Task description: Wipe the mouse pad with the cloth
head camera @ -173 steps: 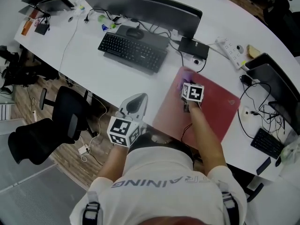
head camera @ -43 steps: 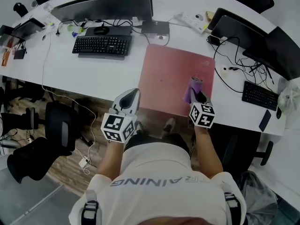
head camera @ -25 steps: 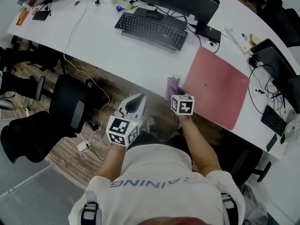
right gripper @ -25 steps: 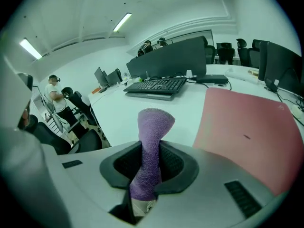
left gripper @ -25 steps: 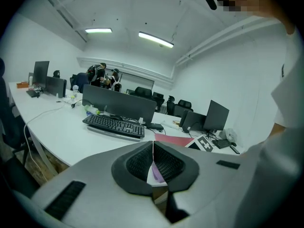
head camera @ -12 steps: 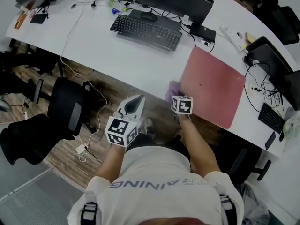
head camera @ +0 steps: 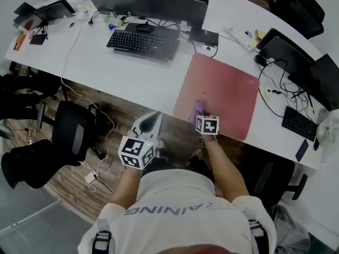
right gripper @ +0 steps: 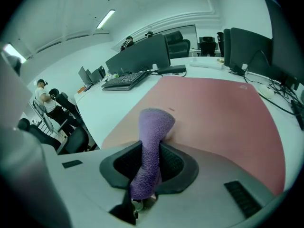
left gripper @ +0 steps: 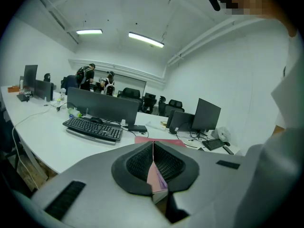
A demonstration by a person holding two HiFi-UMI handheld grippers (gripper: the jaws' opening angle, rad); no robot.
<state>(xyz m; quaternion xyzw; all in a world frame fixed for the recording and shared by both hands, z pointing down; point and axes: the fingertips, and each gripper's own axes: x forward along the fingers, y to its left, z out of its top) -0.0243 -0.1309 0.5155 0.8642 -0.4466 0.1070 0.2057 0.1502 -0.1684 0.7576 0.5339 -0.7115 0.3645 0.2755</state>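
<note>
On the mouse pad (head camera: 225, 91), apparently touching it, the outstretched right gripper (head camera: 201, 117) clamps the cloth (head camera: 197, 109).

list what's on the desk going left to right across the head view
small dark screen → black keyboard → red mouse pad → second keyboard at the far right
</note>
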